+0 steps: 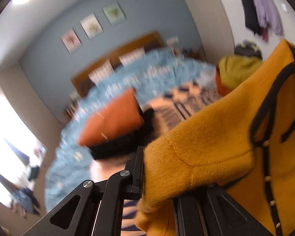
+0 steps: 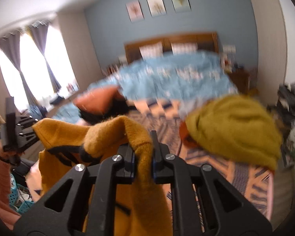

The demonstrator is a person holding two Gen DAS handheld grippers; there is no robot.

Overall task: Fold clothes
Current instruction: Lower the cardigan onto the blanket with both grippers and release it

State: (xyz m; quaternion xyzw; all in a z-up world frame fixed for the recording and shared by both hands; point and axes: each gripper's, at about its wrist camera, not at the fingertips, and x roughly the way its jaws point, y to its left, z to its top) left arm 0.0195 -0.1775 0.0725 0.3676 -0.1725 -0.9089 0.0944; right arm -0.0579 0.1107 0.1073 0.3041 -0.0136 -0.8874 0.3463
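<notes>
A mustard-yellow cardigan (image 1: 216, 153) with black trim and gold buttons hangs in the air between both grippers. My left gripper (image 1: 145, 169) is shut on one edge of it; only one black finger (image 1: 137, 167) shows, the other lies under the knit. In the right wrist view my right gripper (image 2: 142, 151) is shut on a bunched fold of the same cardigan (image 2: 116, 133). The left gripper (image 2: 11, 131) shows there at the far left, held by a hand in a peach sleeve (image 2: 0, 173). Both views are blurred by motion.
Ahead lies a bed (image 2: 177, 76) with a blue quilt and a peach patterned sheet (image 2: 245, 177). On it rest an orange folded garment on a black one (image 1: 112, 118) and an olive-green knit (image 2: 234, 129). A blue basket (image 2: 19, 198) stands at lower left. Clothes hang on the wall (image 1: 259, 5).
</notes>
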